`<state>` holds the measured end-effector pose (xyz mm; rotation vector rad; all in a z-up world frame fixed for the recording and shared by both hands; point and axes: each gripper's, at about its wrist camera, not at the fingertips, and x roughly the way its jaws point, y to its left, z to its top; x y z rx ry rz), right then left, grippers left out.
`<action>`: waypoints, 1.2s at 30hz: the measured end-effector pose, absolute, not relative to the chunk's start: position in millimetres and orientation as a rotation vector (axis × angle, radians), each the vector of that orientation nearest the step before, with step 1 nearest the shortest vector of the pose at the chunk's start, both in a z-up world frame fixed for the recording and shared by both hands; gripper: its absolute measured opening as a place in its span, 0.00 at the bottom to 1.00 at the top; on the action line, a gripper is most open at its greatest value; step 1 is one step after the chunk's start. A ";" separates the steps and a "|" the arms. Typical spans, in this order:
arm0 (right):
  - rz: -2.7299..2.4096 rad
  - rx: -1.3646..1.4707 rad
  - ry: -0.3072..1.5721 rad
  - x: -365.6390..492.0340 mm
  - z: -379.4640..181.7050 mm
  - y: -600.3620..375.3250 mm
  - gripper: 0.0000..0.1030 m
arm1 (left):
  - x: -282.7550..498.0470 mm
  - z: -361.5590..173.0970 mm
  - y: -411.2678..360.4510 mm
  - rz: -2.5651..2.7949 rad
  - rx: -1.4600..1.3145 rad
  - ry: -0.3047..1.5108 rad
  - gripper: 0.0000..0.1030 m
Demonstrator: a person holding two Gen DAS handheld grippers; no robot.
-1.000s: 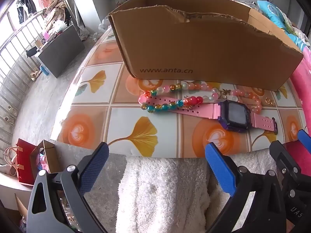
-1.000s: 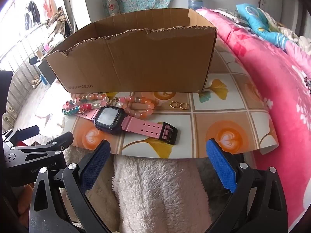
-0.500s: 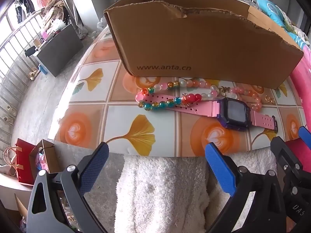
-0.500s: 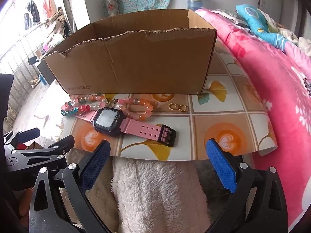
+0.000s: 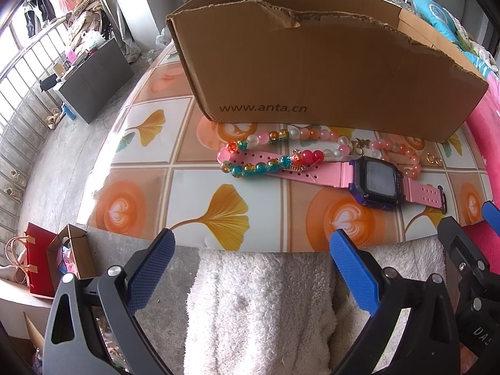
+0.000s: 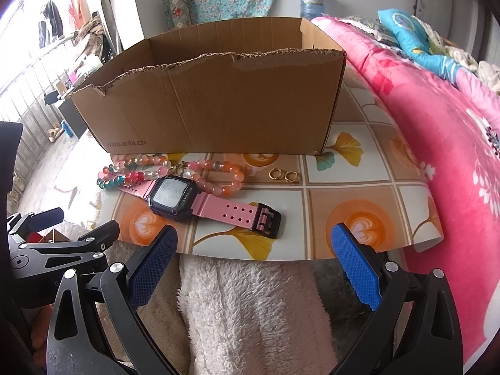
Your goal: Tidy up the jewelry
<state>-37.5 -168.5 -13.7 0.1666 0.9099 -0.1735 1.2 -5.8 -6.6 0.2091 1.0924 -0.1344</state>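
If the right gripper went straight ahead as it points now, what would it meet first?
Probably the pink watch: its buckle end lies just past the table edge, in line with the open right gripper. Depth is unclear; the cardboard box stands behind.

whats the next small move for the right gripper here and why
Probably ease the right gripper forward and down toward the pink watch. Both grippers are open and empty, short of the table edge. The watch lies nearest that gripper, its buckle end clear, while its other strap lies tangled with the bead bracelets in front of the cardboard box.
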 end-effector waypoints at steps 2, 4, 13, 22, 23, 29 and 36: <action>-0.175 0.164 0.908 -37.8 -13.4 -168.2 0.92 | 1.0 -6.6 -5.9 -0.134 0.209 1.092 0.95; -0.176 0.164 0.906 -38.0 -12.9 -168.2 0.92 | 1.0 -6.6 -5.8 -0.135 0.209 1.091 0.95; -0.182 0.156 0.899 -38.2 -11.3 -167.2 0.91 | 1.6 -5.1 -5.2 -0.133 0.210 1.089 0.95; -0.182 0.156 0.895 -39.0 -10.1 -167.3 0.91 | 2.1 -1.7 -4.7 -0.131 0.210 1.084 0.95; -0.183 0.155 0.896 -38.8 -10.0 -167.2 0.91 | 2.0 -1.1 -4.6 -0.129 0.211 1.082 0.95; -0.184 0.151 0.893 -38.9 -8.7 -166.4 0.91 | -1.5 0.9 -3.8 -0.130 0.213 1.070 0.95; -0.187 0.142 0.886 -39.0 -7.0 -164.7 0.90 | -2.5 3.2 -4.4 -0.127 0.219 1.060 0.95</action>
